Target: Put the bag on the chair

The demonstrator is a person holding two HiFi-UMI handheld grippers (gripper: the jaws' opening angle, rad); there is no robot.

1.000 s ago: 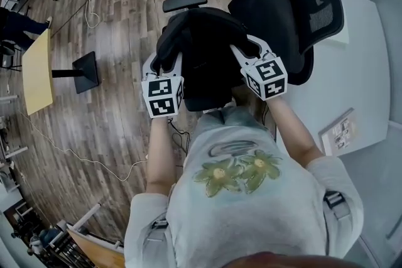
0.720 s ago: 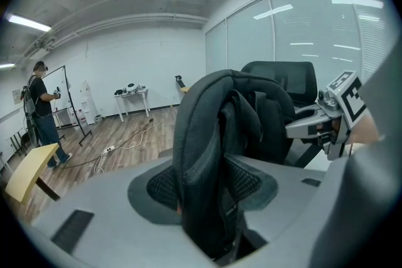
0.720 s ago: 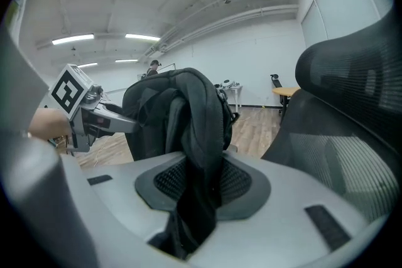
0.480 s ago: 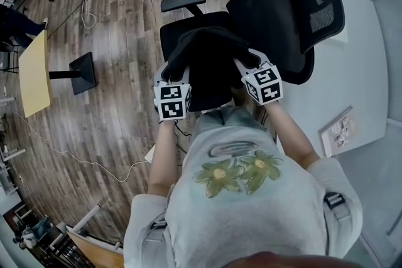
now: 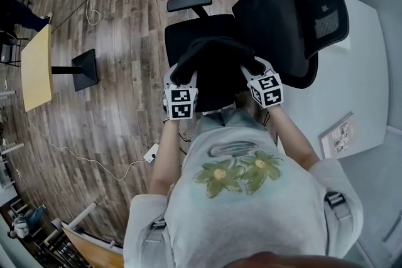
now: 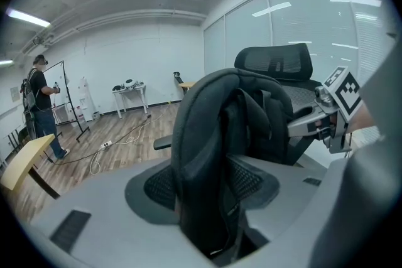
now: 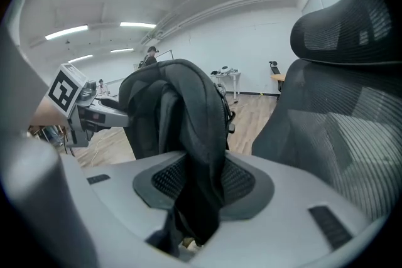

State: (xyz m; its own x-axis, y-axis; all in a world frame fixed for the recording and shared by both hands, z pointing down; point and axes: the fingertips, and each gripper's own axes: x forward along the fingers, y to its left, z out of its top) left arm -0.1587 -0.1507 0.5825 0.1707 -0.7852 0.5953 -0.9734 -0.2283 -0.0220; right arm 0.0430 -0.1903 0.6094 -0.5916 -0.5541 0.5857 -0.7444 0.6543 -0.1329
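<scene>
While both claws sit low over the black office chair (image 5: 188, 34), the black backpack (image 5: 217, 72) hangs between them above the near half of the seat. It is just in front of the mesh backrest (image 5: 292, 9), which rises at the far right. Whether the backpack's bottom rests on the cushion cannot be told. The left gripper (image 5: 179, 77) holds the backpack's left side. Its jaws have just been opening, yet its own view shows a thick upright fold of the fabric filling the gap, with the meshed pads (image 6: 157, 188) against it on both sides. The right gripper (image 5: 252, 67) holds the right side. Its jaws have also just been opening, and a draped band of the same fabric runs down between its pads (image 7: 242, 182), pinched there. Each gripper's marker cube faces up toward the head camera. One armrest (image 5: 188, 2) juts out at the chair's far left. To the right stands a white table (image 5: 361, 59) with a booklet (image 5: 339, 134) near its edge. On the wood floor (image 5: 119, 110) to the left are a yellow tabletop (image 5: 36, 69) and a power strip (image 5: 152, 152) on a cable. Another person (image 6: 41, 103) stands far off in the left gripper view.
</scene>
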